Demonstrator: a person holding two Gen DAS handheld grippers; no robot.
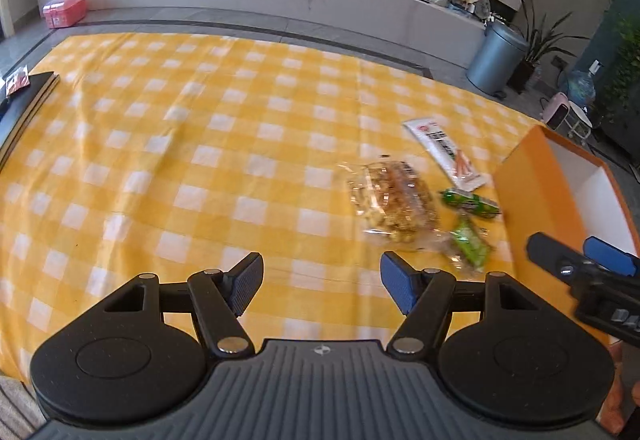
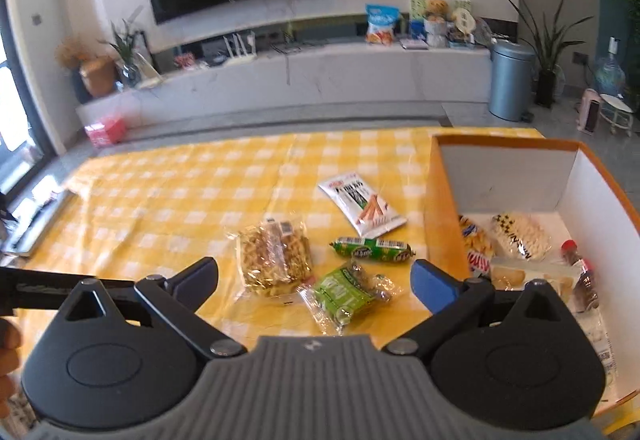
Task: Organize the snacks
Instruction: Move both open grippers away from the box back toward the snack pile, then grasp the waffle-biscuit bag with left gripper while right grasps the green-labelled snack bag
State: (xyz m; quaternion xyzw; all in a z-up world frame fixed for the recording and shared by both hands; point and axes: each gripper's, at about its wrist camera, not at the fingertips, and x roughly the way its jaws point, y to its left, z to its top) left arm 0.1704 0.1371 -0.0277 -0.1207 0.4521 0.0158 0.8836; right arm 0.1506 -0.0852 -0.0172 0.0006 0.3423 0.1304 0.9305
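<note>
Four snacks lie on the yellow checked cloth (image 1: pixel 168 143): a clear bag of brown crisps (image 2: pixel 274 260), a white stick-snack packet (image 2: pixel 362 207), a green sausage-shaped pack (image 2: pixel 372 248) and a green clear-wrapped pack (image 2: pixel 344 298). To their right stands an orange box (image 2: pixel 434 199) with white inner walls, holding several snacks and a small bottle (image 2: pixel 582 276). My left gripper (image 1: pixel 320 286) is open and empty over bare cloth, left of the crisp bag (image 1: pixel 390 199). My right gripper (image 2: pixel 314 282) is open and empty, hovering over the green wrapped pack; its fingertips (image 1: pixel 548 246) show beside the box (image 1: pixel 532 175).
A dark flat board (image 1: pixel 34 95) lies at the cloth's left edge. Beyond the cloth runs a long white TV bench (image 2: pixel 320 75) with clutter, a grey bin (image 2: pixel 510 79) and potted plants to the right. A hand (image 2: pixel 8 356) shows at the lower left.
</note>
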